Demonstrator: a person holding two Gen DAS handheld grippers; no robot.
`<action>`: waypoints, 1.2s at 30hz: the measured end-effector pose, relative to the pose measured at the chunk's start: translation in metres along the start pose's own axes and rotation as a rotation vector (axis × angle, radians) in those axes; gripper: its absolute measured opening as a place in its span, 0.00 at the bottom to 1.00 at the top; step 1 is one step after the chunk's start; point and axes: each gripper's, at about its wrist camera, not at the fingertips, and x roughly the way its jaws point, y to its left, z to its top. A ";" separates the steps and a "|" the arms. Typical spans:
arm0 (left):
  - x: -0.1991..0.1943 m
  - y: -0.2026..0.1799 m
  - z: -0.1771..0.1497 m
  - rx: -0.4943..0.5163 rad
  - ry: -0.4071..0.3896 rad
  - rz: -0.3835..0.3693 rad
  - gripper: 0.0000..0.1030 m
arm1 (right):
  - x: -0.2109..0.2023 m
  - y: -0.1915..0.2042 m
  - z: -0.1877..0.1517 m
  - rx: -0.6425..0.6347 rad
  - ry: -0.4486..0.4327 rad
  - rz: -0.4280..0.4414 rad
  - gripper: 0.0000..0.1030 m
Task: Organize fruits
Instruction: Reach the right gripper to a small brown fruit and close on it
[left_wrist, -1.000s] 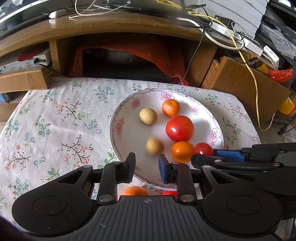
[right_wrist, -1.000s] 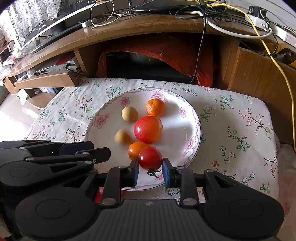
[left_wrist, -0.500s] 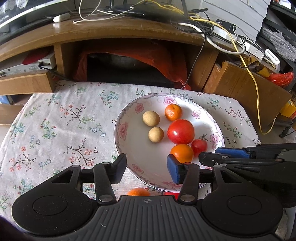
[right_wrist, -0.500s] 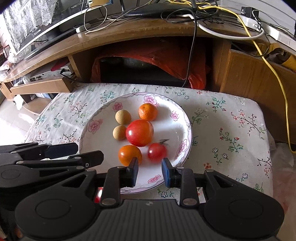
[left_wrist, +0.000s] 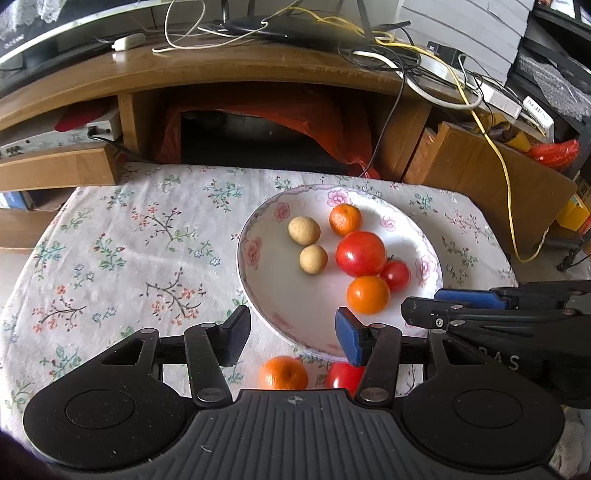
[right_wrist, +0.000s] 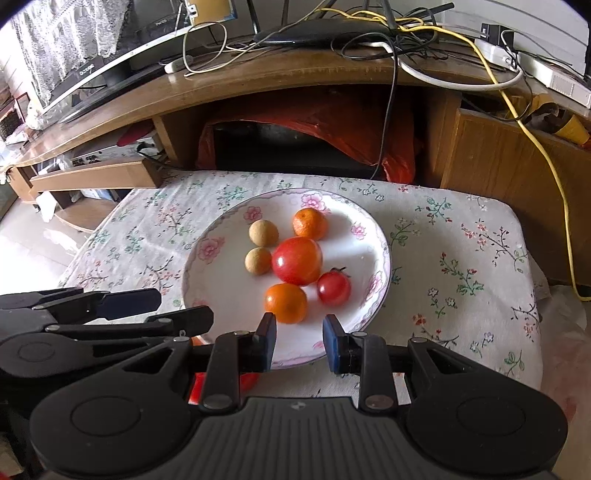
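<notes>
Your left gripper (left_wrist: 291, 334) gapes wide and empty over the plate (left_wrist: 258, 291) rim at six o'clock. Your right gripper (right_wrist: 299, 341) is parted too, holding nothing. Six fruits sit on the plate: the small tomato (right_wrist: 333, 288), stem toward twelve, at four o'clock of the big tomato (right_wrist: 296, 260). One orange (left_wrist: 282, 373) lies off-plate below.

A floral tablecloth (left_wrist: 129, 258) covers the low table, printed with small sprigs in red, green and blue. Behind it runs a long wooden desk (right_wrist: 280, 74), its top strewn with tangled cables (left_wrist: 369, 40) in black and white. A yellow cable (right_wrist: 546, 155) trails down over the wooden cabinet (right_wrist: 517, 166) on the right. Under the desk, orange-red plastic sheeting (left_wrist: 317, 114) drapes over a dark opening, and a white power strip (right_wrist: 532, 62) lies near the desk's right end.
</notes>
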 end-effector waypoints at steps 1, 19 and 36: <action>-0.002 -0.001 -0.002 0.005 -0.001 0.004 0.59 | -0.002 0.001 -0.002 -0.003 0.002 0.001 0.29; -0.028 0.005 -0.036 -0.015 0.031 0.009 0.60 | -0.020 0.017 -0.041 -0.012 0.049 0.049 0.29; -0.040 0.037 -0.051 -0.074 0.043 0.025 0.68 | -0.002 0.048 -0.058 -0.081 0.122 0.107 0.31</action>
